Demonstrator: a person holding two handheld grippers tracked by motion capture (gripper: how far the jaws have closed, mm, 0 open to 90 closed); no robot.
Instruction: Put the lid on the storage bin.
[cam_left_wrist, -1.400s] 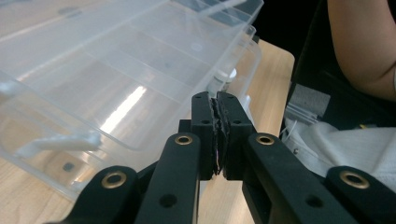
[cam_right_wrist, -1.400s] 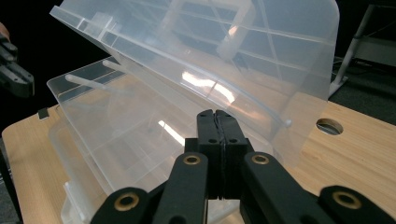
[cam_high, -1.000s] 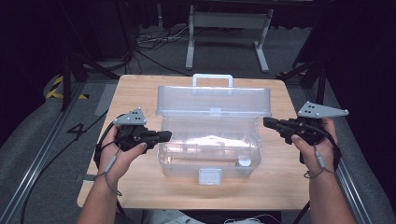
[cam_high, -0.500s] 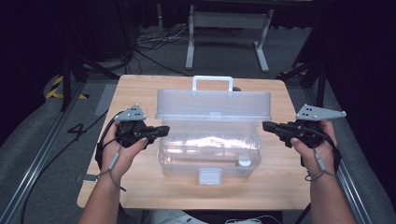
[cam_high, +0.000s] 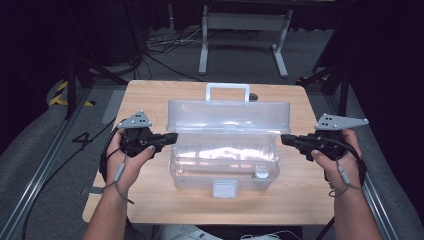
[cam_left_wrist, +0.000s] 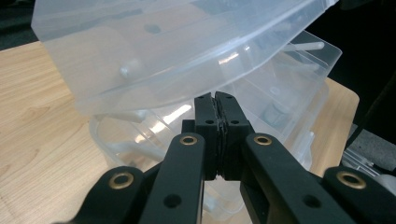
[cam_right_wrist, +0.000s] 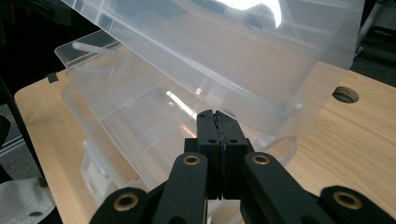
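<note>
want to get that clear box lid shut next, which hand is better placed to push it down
Roughly even, slight edge to the left. The left gripper sits shut at the box's end just under the raised lid; the right gripper is also shut but stands a little clear of the box.

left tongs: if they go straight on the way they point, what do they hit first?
Most likely the clear plastic box. The shut left tongs point at its left end, just under the raised lid. Whether they would meet the lid's edge or the box wall first is unclear.
</note>
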